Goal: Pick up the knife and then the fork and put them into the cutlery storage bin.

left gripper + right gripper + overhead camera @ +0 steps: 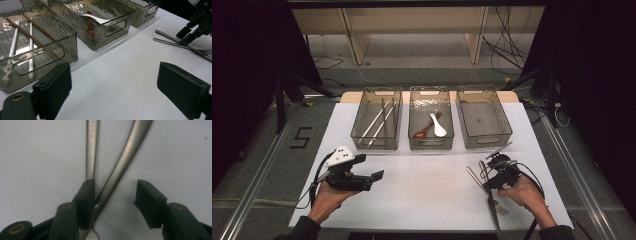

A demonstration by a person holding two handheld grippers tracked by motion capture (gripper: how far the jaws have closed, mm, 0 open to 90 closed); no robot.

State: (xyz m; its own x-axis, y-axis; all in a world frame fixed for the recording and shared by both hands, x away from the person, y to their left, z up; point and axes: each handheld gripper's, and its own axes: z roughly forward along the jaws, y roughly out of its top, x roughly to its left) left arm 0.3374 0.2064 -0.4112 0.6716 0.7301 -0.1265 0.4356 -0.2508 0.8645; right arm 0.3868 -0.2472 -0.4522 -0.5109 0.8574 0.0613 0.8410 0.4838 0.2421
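Observation:
Several metal cutlery pieces (492, 202) lie at the right front of the white table (422, 200), a fork among them. My right gripper (490, 181) is down on them, open. In the right gripper view its jaws (115, 195) straddle a curved metal handle (127, 152), which lies against the left jaw. A straight handle (91, 150) runs behind that same jaw. My left gripper (376, 179) hovers at the left front, open wide with nothing between its jaws (112, 85). It faces the right gripper (191, 30) and the cutlery handles (170, 37).
Three clear grey bins stand in a row at the back. The left bin (377, 145) holds chopsticks (379, 122). In the middle bin (431, 145) lie a brown spoon (422, 131) and a white spoon (438, 127). The right bin (484, 142) holds nothing.

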